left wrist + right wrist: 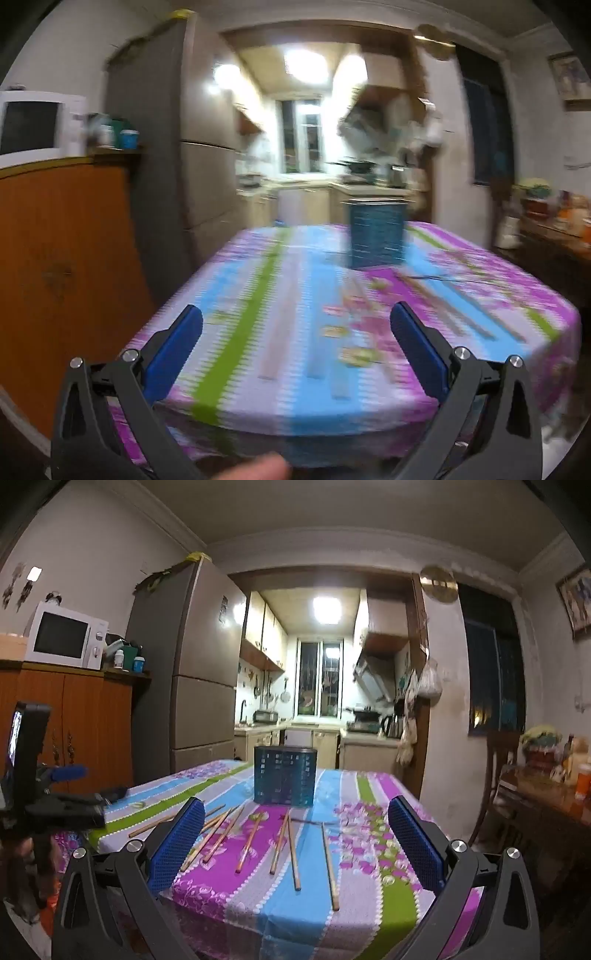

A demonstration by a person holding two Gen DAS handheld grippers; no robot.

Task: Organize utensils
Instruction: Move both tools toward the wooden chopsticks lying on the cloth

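— Item: chopsticks [291, 849]. Where are they listed?
— Scattered on the desk [258, 915] before the blue holder [285, 775]; sharp in the right view only, blurred in the left.
— Tongs?
— Left tongs [295, 339], right tongs [295, 834]: both spread, nothing held.

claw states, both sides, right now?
Left claw: open, holding nothing, over the near end of the table.
Right claw: open, holding nothing; chopsticks lie loose on the cloth ahead.

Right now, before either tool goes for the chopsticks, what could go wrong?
1. The chopsticks lie scattered and crossing, so one pinch may drag neighbours.
2. The rightmost chopstick ends near the table's front edge; a nudge could push it off.
3. The left wrist view is motion-blurred, so aiming from it is unreliable.
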